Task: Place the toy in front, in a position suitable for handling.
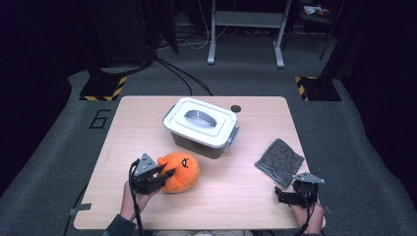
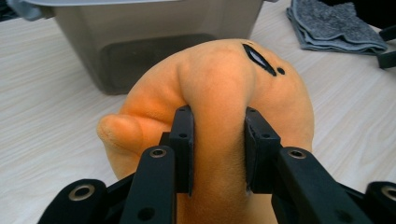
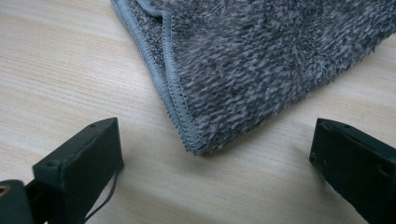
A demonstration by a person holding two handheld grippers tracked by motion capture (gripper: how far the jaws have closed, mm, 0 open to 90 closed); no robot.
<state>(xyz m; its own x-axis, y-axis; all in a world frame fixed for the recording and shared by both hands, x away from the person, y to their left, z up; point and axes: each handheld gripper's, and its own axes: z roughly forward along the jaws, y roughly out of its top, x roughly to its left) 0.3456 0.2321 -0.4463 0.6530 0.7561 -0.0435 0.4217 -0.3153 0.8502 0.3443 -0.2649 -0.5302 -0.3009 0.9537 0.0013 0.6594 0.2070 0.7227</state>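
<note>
Orange plush pinched, box lid on

Orange plush toy sits lower left of centre in the high view, on the wooden surface. Left claw has it: in the left gripper view the jaws are closed partway, both pads sunk into a fold of the soft body, fabric bulging between them. Firm pinch, toy looks squashed not slipping. Cannot tell if the toy is lifted off the surface or resting.

Grey storage box with white lid and handle sits at centre frame, just above and right of the plush, near but not touching. Lid looks clipped on.

Right claw at lower right, jaws spread wide, holding nothing. Right gripper view: corner of the folded grey cloth lies ahead of and between the jaws, not touched.

Step, judged: grasp on the plush is done, carry stage. Likely goal is the box. Next move calls for the lid to come off first; the free right claw would have to handle latches or the handle while the left keeps the plush clear.
</note>
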